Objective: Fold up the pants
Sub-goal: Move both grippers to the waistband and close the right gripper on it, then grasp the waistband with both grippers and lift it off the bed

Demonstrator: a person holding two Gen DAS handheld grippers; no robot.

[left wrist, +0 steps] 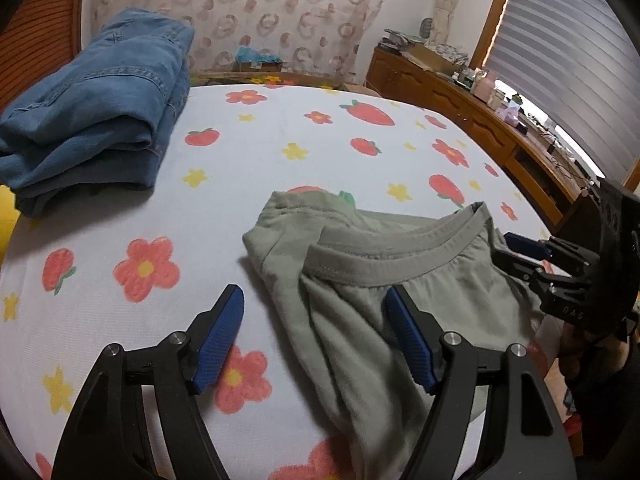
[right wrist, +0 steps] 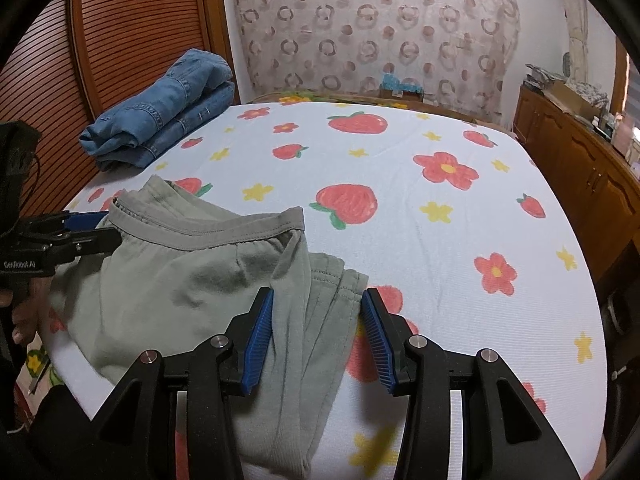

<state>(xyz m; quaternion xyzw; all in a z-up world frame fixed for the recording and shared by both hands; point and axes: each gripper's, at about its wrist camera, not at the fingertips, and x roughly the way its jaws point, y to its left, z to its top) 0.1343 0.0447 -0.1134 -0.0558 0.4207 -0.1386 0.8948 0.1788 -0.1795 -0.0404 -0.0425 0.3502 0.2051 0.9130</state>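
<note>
- left gripper [left wrist: 316, 312]: jaws spread wide, nothing pinched. one blue pad hangs over bare sheet, the other over the green cloth's near-left part.
- right gripper [right wrist: 318, 316]: jaws part open, straddling the folded leg hems of the pants; pads flank the cloth, and contact on either side is hard to read. no clear pinch.
- each gripper also shows in the other's camera at the frame edge, at opposite ends of the waistband.
- hand [right wrist: 22, 308] on the left gripper's grip, seen at the left edge of the right wrist view.
- grey-green pants [right wrist: 192, 276]: lying on the near edge of the bed, waistband facing away from the cameras, legs doubled back so the hems sit by the waistband end on the right gripper's side. cloth is wrinkled, not flat.
- bed sheet [right wrist: 440, 248]: white, strawberry and flower print, bare beyond the pants.
- folded jeans [left wrist: 96, 112]: stacked at the far-left corner of the bed, well apart from the pants.
- far side: patterned curtain [right wrist: 372, 28] behind the bed, wooden cabinet [right wrist: 580, 160] along the right with clutter on top.
</note>
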